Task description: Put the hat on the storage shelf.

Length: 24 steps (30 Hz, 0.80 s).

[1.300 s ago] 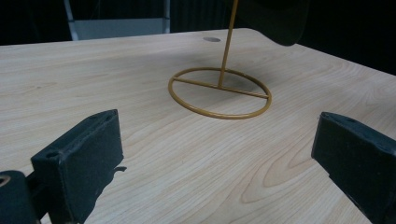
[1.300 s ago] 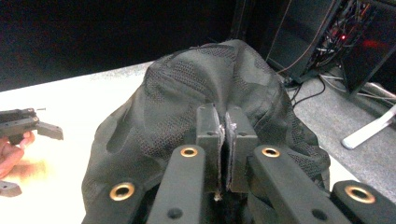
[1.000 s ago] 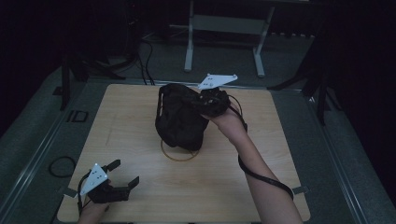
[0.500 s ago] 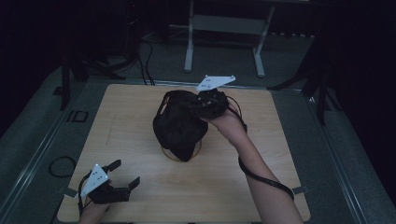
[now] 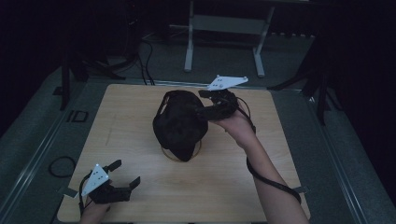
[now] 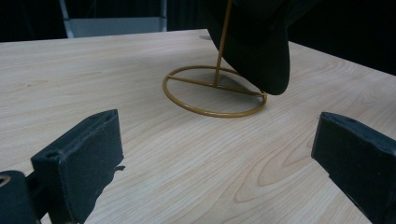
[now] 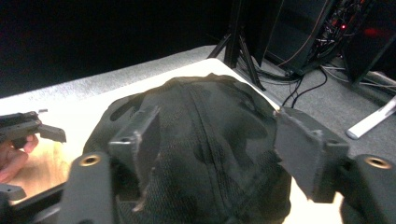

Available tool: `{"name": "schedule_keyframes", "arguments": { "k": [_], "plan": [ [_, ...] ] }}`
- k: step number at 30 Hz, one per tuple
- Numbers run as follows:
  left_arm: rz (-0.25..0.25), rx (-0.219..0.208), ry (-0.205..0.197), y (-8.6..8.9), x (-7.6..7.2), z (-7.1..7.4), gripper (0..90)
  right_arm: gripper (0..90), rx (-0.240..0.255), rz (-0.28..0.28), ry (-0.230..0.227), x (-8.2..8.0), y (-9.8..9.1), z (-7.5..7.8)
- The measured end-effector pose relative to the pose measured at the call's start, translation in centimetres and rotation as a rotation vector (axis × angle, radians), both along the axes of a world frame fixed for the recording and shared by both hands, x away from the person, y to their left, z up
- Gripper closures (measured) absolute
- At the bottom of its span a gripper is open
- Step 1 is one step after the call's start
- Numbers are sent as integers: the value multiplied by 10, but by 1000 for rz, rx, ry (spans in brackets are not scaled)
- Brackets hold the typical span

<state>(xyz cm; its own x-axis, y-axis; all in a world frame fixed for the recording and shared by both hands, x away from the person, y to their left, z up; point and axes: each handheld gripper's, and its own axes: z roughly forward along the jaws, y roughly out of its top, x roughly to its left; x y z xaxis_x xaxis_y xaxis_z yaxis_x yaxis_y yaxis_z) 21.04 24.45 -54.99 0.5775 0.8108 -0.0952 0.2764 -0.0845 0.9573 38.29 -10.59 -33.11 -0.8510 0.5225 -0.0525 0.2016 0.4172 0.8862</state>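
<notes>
Black mesh fabric is filling the centre of the high view: a cap [image 5: 180,123] is sitting on a gold wire stand [image 5: 181,154] in the middle of the bench [image 5: 130,126]. The right tongs [image 5: 201,111], just right of the cap's crown, have just been opening and are now standing released, with the crown [image 7: 210,140] bulging between their spread jaws but not pinched. The left tongs [image 5: 127,173] are resting at the lower left of the frame, also spread wide and gripping nothing. As I judge it, the cap is perching rather loosely; if a jaw is snagging the mesh while drawing away, the cap could slide off or the light stand could tip.
</notes>
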Motion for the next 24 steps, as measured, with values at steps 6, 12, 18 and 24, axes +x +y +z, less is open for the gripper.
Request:
{"name": "schedule_keyframes", "arguments": {
  "k": [6,12,18,24],
  "plan": [
    [-3,-3,2,-1,0,-1,25,141,35,23,19,-2,-14,-2],
    [-1,-4,0,0,-1,-1,25,120,21,28,16,-6,-24,-10],
    [3,-4,1,1,-1,-1,25,121,34,4,0,-10,-37,-17],
    [2,-6,-4,1,-1,-1,25,122,36,-23,-18,-18,-55,-28]
  ]
}}
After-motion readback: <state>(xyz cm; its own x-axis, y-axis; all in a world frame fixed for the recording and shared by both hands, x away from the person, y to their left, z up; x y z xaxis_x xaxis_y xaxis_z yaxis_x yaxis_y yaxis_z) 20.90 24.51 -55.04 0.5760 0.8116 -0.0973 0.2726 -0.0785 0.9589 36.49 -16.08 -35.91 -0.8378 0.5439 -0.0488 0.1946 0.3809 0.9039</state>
